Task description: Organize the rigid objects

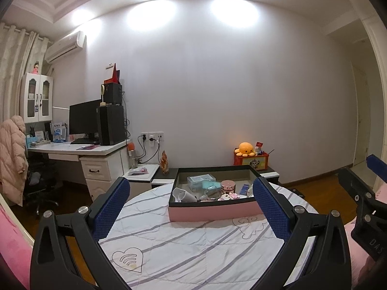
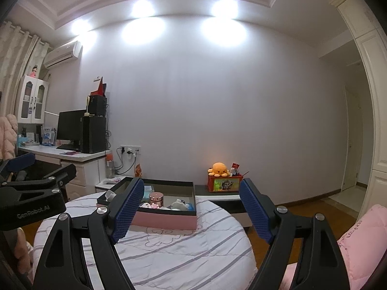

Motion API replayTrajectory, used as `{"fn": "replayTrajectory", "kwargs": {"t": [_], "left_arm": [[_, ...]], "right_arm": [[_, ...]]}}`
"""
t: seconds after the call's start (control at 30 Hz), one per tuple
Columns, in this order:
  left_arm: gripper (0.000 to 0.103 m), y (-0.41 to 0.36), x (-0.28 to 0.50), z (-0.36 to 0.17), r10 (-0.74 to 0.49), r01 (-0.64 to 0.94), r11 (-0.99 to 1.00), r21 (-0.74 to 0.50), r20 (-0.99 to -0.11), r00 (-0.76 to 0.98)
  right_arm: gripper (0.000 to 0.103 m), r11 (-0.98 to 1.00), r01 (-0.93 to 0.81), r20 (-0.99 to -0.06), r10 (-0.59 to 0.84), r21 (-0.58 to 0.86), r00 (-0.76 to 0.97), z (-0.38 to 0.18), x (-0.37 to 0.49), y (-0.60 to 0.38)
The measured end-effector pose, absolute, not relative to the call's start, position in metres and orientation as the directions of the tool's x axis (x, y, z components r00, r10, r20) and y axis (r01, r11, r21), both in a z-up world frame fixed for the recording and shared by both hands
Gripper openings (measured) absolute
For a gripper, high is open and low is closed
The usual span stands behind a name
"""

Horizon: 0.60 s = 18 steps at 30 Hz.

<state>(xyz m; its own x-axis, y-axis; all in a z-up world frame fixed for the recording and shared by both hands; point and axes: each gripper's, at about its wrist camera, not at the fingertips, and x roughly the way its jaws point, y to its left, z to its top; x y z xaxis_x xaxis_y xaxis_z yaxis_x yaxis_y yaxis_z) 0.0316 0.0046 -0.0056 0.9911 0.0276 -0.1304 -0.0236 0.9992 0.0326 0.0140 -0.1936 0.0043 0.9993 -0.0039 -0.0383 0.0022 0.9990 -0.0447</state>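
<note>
I hold my left gripper (image 1: 191,210) spread wide and empty over the round table in its grey-striped white quilted cover (image 1: 183,249), framing the shallow pink-sided, black-rimmed box (image 1: 212,211) at twelve o'clock. Small rigid items, a rose-gold ridged round tin (image 1: 227,185) among them, already lie inside it. My right gripper (image 2: 189,213) is equally splayed and empty, with the box at eleven o'clock, so both seem poised for reaching in.

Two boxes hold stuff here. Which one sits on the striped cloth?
The pink box, black inside and full of small things, sits on the cloth. The red box, topped by an orange plush, stands by the wall.
</note>
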Motion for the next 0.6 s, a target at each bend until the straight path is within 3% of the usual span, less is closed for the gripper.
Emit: {"fn": "replayTrajectory", "kwargs": {"t": [0.6], "left_arm": [[0.103, 0.002, 0.026, -0.003, 0.009, -0.005, 0.999, 0.042, -0.101, 0.995]], "right_arm": [[0.083, 1.000, 0.013, -0.074, -0.012, 0.006, 0.997, 0.002, 0.017, -0.203]]}}
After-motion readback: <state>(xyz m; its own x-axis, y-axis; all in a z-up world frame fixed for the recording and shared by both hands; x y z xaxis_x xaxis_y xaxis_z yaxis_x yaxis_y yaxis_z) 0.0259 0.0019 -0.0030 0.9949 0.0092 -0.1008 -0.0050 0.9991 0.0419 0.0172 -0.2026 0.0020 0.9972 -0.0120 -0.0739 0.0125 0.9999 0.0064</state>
